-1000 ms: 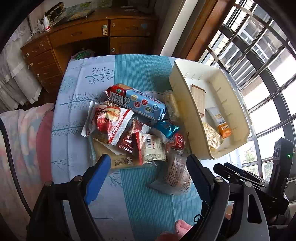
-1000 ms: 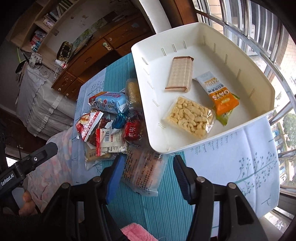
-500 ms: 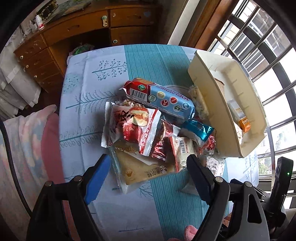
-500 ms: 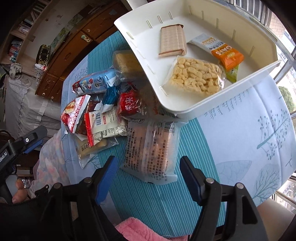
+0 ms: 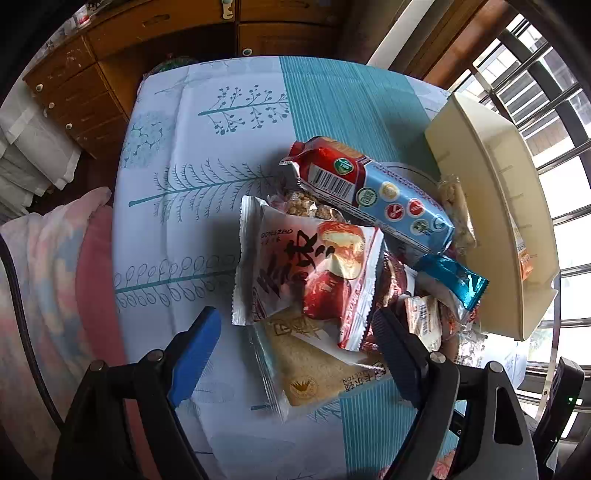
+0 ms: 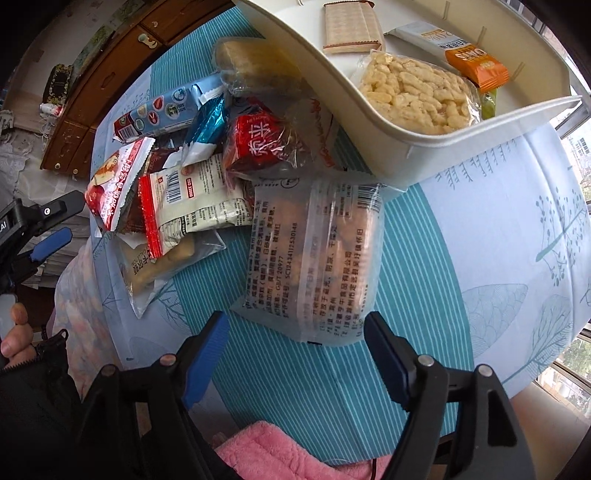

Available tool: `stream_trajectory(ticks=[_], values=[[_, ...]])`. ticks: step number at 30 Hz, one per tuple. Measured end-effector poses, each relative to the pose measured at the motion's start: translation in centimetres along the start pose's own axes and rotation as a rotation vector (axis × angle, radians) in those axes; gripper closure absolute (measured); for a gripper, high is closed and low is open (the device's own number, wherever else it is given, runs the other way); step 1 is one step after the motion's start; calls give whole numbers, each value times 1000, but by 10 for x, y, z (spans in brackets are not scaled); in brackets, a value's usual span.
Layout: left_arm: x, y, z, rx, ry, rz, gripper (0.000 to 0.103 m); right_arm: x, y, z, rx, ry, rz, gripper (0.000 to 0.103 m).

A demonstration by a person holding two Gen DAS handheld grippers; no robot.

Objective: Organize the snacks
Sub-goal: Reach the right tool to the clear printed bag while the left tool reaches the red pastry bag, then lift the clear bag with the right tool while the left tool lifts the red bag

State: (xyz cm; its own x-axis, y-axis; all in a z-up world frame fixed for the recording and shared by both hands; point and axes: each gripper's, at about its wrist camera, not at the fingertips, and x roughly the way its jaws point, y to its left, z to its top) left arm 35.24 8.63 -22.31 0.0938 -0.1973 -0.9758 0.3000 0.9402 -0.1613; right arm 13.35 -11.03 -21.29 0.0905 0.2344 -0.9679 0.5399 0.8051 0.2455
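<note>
A pile of snack packets lies on the table beside a white tray [image 6: 424, 147], which also shows in the left wrist view [image 5: 491, 206]. My left gripper [image 5: 295, 343] is open and straddles a clear-wrapped cake packet [image 5: 321, 365]; a red-and-white jujube packet [image 5: 306, 273] and a blue biscuit box [image 5: 373, 195] lie beyond. My right gripper [image 6: 295, 347] is open just short of a clear packet with printed text [image 6: 314, 266]. The tray holds a wafer [image 6: 351, 26], a puffed-rice bar [image 6: 413, 92] and an orange packet [image 6: 472, 66].
A wooden desk with drawers [image 5: 110, 66] stands past the table's far edge. A window with bars [image 5: 546, 110] runs along the right. A pink cloth [image 6: 280, 454] lies below the right gripper. The left gripper shows at the left of the right wrist view [image 6: 48, 240].
Both grippers have moved lower and closer to the pile. The left one has shifted left over the cake packet. The right one has closed in on the clear packet.
</note>
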Motion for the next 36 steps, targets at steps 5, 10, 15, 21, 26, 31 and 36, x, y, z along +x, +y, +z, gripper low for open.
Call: stream_trajectory(ticks=[5, 10, 15, 21, 26, 31, 36], values=[[19, 2, 9, 7, 28, 11, 20, 8, 7, 5, -3, 19, -38, 22], [36, 2, 17, 9, 71, 7, 20, 19, 17, 12, -2, 38, -74, 21], [49, -1, 25, 9, 83, 6, 17, 31, 22, 19, 1, 64, -97, 17], [60, -5, 34, -7, 79, -1, 15, 44, 23, 27, 5, 82, -125, 14], [66, -1, 39, -20, 75, -8, 15, 53, 32, 34, 15, 77, -172, 13], [71, 8, 40, -29, 74, -24, 17, 62, 37, 44, 41, 72, -199, 15], [70, 12, 35, -29, 67, -29, 25, 67, 31, 52, 50, 61, -216, 20]])
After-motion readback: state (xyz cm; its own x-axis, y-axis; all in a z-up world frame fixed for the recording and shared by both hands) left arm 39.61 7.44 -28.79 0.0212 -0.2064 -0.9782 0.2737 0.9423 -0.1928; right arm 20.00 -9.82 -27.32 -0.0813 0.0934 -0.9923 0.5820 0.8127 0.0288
